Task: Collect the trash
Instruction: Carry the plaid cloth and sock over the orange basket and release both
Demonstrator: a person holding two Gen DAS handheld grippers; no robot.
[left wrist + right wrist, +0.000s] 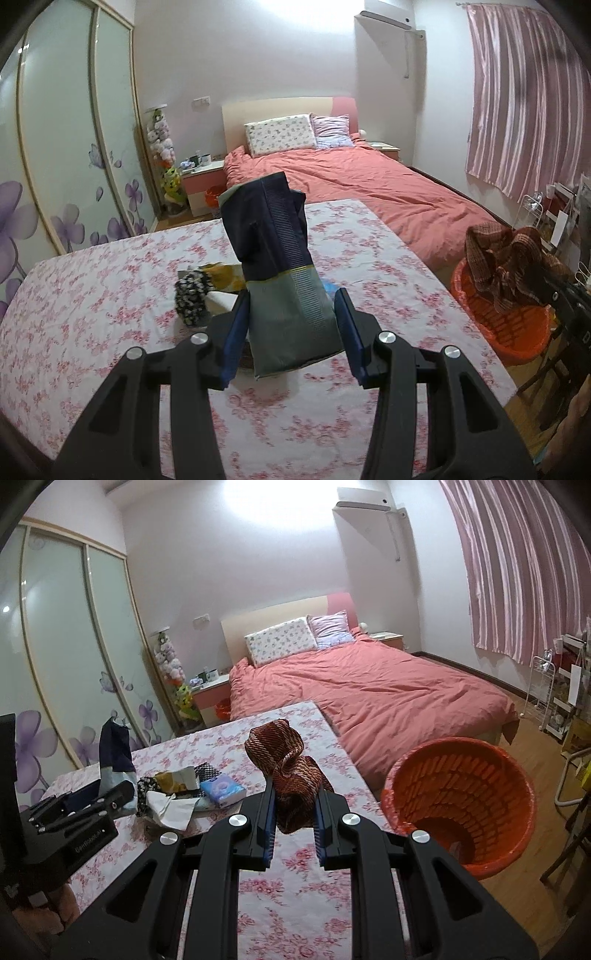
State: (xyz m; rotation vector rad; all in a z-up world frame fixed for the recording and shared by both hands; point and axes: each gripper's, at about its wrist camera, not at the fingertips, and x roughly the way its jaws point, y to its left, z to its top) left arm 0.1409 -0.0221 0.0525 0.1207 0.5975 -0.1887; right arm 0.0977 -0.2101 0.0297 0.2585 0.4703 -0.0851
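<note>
My left gripper holds a tall dark-blue and grey bag between its blue pads, upright above the floral table. The same bag shows in the right wrist view at the left. My right gripper is shut on a crumpled brown striped cloth, just left of the orange bin. In the left wrist view the cloth hangs over the bin. A pile of trash lies on the table: black-and-white fabric, yellow wrapper, white tissue, blue tissue pack.
The orange bin stands on the wooden floor at the table's right edge. A bed with a pink cover lies beyond the table. A wardrobe with sliding doors is at the left, a white rack at the right.
</note>
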